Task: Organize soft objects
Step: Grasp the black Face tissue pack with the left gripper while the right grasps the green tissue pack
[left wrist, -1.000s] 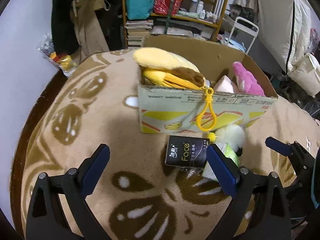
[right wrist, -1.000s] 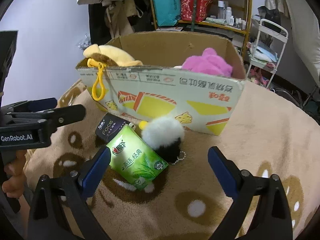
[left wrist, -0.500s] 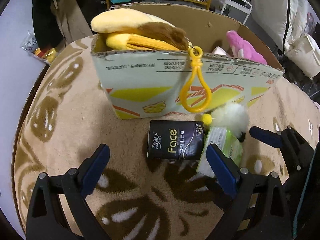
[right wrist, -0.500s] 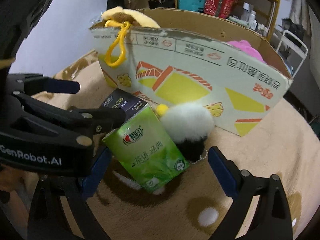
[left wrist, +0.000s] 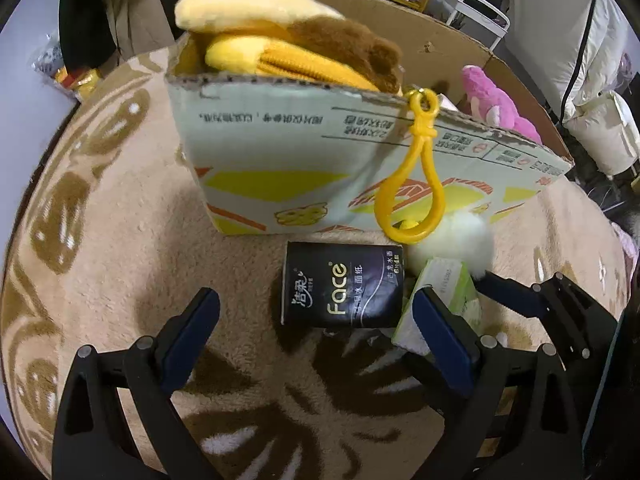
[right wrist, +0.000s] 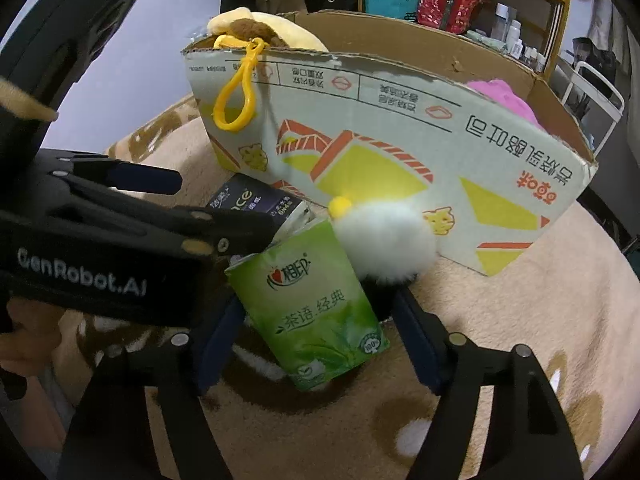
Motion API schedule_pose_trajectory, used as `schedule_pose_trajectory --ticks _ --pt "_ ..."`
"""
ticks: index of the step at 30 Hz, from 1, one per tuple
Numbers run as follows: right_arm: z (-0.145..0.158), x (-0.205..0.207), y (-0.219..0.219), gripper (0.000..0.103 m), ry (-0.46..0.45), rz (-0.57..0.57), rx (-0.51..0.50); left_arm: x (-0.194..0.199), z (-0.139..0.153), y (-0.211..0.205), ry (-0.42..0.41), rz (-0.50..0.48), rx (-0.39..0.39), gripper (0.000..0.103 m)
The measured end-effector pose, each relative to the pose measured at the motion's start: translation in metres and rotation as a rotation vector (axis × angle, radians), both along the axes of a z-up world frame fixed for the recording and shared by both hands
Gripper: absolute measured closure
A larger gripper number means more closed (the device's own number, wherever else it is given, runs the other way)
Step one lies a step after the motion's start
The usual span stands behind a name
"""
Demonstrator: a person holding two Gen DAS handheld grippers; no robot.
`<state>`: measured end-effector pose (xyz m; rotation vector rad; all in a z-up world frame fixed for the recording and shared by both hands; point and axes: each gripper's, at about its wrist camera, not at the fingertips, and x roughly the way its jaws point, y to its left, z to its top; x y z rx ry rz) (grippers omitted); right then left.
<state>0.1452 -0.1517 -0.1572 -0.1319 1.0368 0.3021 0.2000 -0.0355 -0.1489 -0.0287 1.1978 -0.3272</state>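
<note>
Both claws are released: the right claw [right wrist: 320, 344] straddles the green tissue pack [right wrist: 316, 312], the left claw [left wrist: 316, 324] frames the black tissue pack [left wrist: 344, 290] (touching its neighbour), both lying at six o'clock below the cardboard box [left wrist: 320, 168].

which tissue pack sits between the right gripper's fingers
The green tissue pack, flanked by the open right gripper; the black Face pack lies farther left, by the left gripper.
</note>
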Motion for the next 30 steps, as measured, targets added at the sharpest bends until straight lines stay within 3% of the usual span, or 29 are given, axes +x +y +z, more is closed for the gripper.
schedule_pose_trajectory --ticks 3,19,30 --pt "0.000 -0.002 0.001 0.039 -0.001 0.005 -0.017 0.002 -0.007 -0.004 0.023 -0.004 -0.002 0.007" --pt "-0.007 0.000 -0.002 0.037 0.017 0.001 0.004 0.016 -0.029 -0.015 0.059 0.029 0.062 0.007" --pt "-0.006 0.002 -0.002 0.039 0.020 -0.003 0.019 0.013 -0.022 0.000 0.047 0.100 0.063 0.038"
